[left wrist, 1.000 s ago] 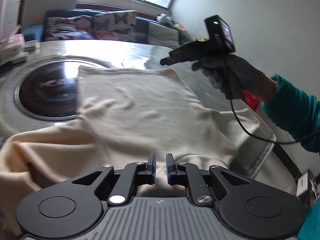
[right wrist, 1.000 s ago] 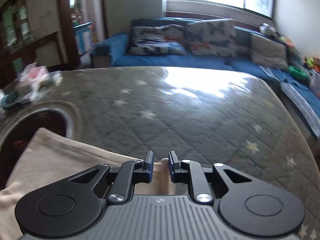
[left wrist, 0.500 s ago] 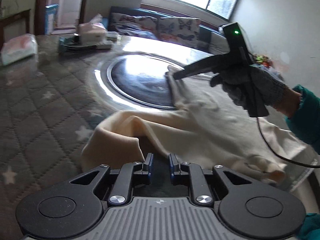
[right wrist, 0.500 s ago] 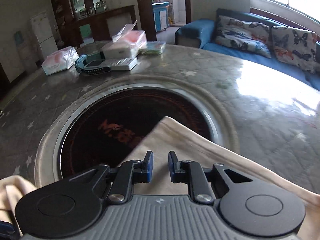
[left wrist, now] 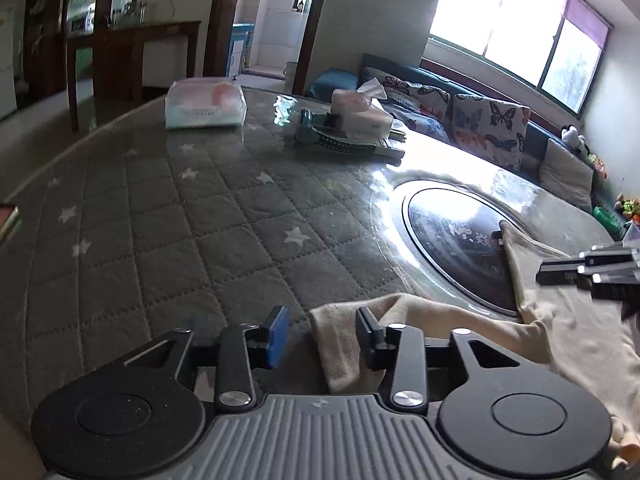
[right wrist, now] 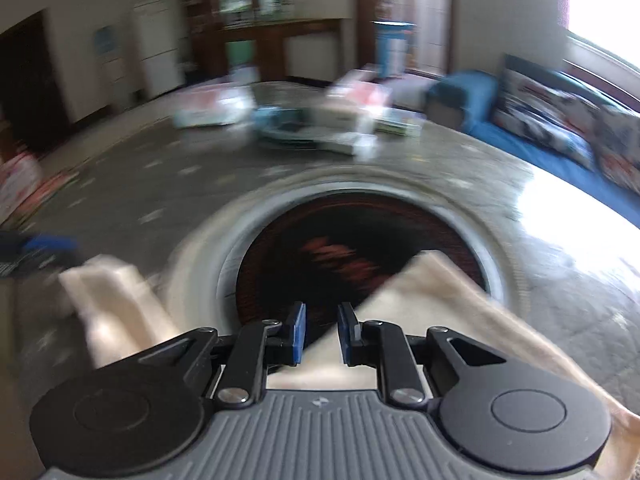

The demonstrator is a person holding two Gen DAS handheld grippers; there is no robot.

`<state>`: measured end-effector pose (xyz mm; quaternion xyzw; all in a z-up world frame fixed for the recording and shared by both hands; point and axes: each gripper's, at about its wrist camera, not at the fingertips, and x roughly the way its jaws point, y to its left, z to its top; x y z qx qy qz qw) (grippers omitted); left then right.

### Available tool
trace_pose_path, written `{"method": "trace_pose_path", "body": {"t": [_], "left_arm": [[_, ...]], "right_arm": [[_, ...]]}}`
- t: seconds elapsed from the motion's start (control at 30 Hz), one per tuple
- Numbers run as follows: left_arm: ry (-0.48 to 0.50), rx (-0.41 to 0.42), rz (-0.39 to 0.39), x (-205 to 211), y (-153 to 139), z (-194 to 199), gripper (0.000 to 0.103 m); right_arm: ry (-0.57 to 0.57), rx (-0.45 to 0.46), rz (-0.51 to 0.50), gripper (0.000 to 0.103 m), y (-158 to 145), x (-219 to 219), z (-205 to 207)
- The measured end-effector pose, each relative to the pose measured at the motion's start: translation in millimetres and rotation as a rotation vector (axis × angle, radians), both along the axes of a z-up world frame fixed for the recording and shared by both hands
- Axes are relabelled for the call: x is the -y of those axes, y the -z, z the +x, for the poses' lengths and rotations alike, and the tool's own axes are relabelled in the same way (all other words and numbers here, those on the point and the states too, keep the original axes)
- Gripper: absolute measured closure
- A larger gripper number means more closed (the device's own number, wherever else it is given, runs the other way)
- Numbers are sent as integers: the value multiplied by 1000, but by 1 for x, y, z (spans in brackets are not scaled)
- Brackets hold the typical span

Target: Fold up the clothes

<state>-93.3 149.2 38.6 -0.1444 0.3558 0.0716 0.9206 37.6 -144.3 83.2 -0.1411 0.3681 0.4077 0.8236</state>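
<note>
The left gripper (left wrist: 322,334) has its jaws opening, a folded end of the cream garment (left wrist: 576,344) lying loose between them, nearer the right finger and not pinched. The right gripper (right wrist: 320,332) shows a narrow gap; the garment's edge runs beneath and between its fingers, though blur hides whether the pads press it. The cloth spreads over the quilted, star-patterned table cover (left wrist: 160,216), one corner reaching onto the dark round inset (left wrist: 452,236). Farther off sit a tissue pack (left wrist: 206,104) and a tissue box (left wrist: 360,114).
</note>
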Motion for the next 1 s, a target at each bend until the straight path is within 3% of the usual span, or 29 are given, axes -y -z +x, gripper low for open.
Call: {"method": "trace_pose_path", "body": {"t": [0.07, 0.2, 0.3, 0.33, 0.43, 0.63, 0.7, 0.8, 0.9, 1.0], "left_arm": [[4, -17, -4, 3, 5, 1, 61], [22, -29, -16, 6, 14, 7, 62], [46, -21, -1, 10, 17, 11, 65], [51, -18, 7, 11, 18, 12, 79], [55, -12, 35, 11, 18, 17, 101], [42, 111, 214, 14, -13, 20, 101], [57, 124, 267, 18, -17, 25, 101], [74, 104, 327, 21, -13, 37, 101], [77, 85, 387, 23, -5, 47, 101], [63, 48, 384, 20, 5, 62, 101]], "right_arm": [[-92, -23, 9, 80, -2, -6, -26], [-237, -36, -12, 79, 4, -23, -69], [-291, -17, -53, 79, 12, -31, -95], [-297, -5, -67, 79, 15, -33, -102], [-284, 68, -94, 79, 21, -36, -117], [-247, 77, -94, 80, 26, -37, -127], [-245, 69, -88, 85, 27, -37, -129], [-258, 54, -77, 98, 27, -34, -131], [-292, 37, -70, 100, 29, -31, -132], [-317, 31, -67, 100, 29, -29, -137]]}}
